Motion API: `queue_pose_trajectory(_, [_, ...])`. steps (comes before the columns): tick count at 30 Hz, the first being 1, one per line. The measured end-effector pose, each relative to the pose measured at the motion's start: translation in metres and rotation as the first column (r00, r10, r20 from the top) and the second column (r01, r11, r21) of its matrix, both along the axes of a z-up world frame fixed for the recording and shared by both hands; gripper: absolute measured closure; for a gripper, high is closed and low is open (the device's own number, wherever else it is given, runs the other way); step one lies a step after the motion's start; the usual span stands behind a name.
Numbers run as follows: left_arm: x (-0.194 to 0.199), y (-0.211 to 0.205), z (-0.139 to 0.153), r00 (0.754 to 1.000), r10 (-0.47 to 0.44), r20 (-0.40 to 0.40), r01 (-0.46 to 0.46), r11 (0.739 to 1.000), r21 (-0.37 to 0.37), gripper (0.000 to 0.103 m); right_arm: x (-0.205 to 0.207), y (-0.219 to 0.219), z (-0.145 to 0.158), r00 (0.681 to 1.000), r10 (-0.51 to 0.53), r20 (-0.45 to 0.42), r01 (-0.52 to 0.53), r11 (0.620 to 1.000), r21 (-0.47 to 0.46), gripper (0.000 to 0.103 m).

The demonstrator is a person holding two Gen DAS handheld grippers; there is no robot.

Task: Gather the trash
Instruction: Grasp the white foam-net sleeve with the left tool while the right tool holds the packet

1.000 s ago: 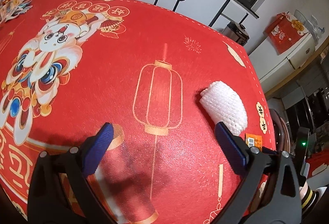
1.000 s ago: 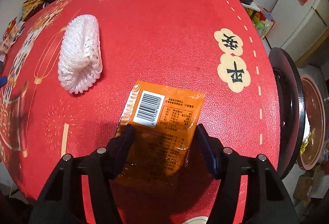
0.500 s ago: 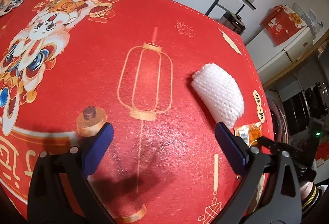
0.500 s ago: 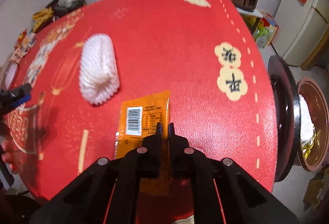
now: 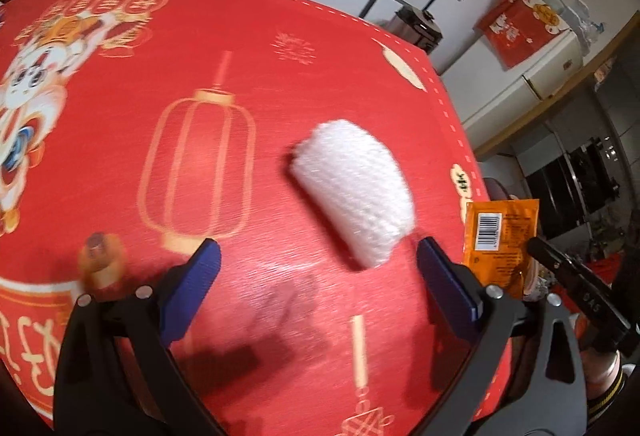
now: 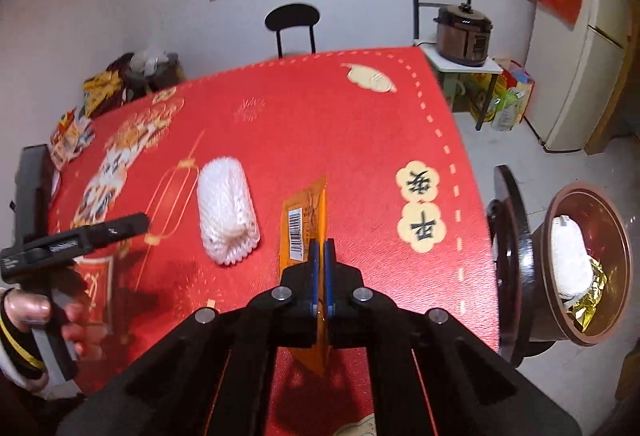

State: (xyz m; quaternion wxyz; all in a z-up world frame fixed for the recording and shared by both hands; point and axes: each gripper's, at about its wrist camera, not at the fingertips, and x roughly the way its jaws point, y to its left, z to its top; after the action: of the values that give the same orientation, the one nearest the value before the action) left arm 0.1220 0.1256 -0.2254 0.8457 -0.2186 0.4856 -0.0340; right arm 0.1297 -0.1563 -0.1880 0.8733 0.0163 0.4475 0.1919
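Item: orange wrapper (image 6: 305, 220), pinched in my right gripper (image 6: 319, 256), lifted above table (image 6: 360, 140). Left gripper (image 5: 318, 276) wide, empty, near foam net (image 5: 354, 192). Risk: thin wrapper slipping before bin (image 6: 618, 228).

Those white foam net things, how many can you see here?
2. One white foam net lies on the red table, left of the orange wrapper pinched in the right gripper. Another sits in the bin beside the table; more may be buried there.
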Motion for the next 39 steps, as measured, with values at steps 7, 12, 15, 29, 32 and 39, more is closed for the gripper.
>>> queue_pose_trajectory(7, [0.045, -0.027, -0.019, 0.997, 0.013, -0.07, -0.017, 0.998, -0.067, 0.007, -0.007, -0.016, 0.01, 0.999, -0.038, 0.026, 0.038, 0.999, 0.007, 0.099])
queue_pose_trajectory(12, [0.07, -0.036, -0.033, 0.991, 0.06, -0.123, -0.067, 0.996, -0.057, 0.007, -0.012, -0.022, 0.016, 0.998, -0.048, 0.041, 0.048, 0.999, -0.004, 0.099])
queue_pose_trajectory(15, [0.078, -0.044, -0.037, 0.989, 0.062, -0.131, -0.065, 0.998, -0.025, 0.007, -0.016, -0.027, 0.019, 0.997, -0.056, 0.048, 0.057, 0.998, -0.005, 0.099])
queue_pose_trajectory(29, [0.071, -0.034, -0.043, 0.983, 0.105, -0.149, -0.109, 0.994, -0.019, 0.057, -0.02, -0.042, 0.026, 0.995, -0.082, 0.059, 0.082, 0.997, 0.016, 0.099])
queue_pose_trajectory(32, [0.064, -0.028, -0.035, 0.987, 0.109, -0.121, -0.112, 0.993, -0.026, 0.062, -0.02, -0.044, 0.027, 0.994, -0.085, 0.063, 0.084, 0.996, 0.021, 0.099])
queue_pose_trajectory(39, [0.041, -0.009, 0.0, 0.994, 0.106, -0.025, -0.106, 0.994, -0.033, 0.065, -0.018, -0.05, 0.028, 0.993, -0.095, 0.068, 0.092, 0.995, 0.044, 0.099])
